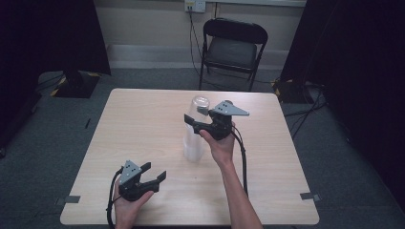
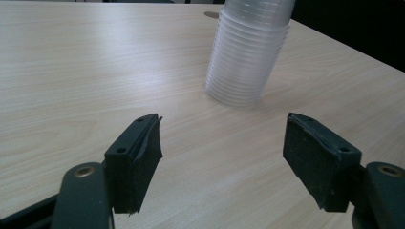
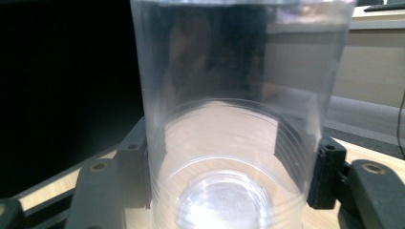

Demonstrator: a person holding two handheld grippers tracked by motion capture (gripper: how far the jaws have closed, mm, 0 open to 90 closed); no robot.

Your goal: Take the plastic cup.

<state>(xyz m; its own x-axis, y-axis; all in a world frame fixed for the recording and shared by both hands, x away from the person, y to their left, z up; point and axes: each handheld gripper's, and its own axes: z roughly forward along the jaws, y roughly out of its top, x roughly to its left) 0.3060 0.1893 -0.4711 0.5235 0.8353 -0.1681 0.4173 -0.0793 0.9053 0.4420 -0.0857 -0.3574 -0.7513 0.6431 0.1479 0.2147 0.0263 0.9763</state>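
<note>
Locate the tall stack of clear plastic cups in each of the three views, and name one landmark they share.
High view: the stack of clear plastic cups stands upright at the table's middle, the right gripper around its upper part.
Left gripper view: top centre-right, beyond the open jaws, apart from them.
Right gripper view: the stack is at centre, between the jaws, pads at its sides.
Shared landmark: the light wooden table.

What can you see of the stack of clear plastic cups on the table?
The stack of clear plastic cups stands upright and rim-down near the middle of the pale wooden table. It is see-through and thin-walled, with many nested rims forming ridges near its base. The right gripper has a black jaw on either side of the top cup, against its wall. The open left gripper is well clear of it.
</note>
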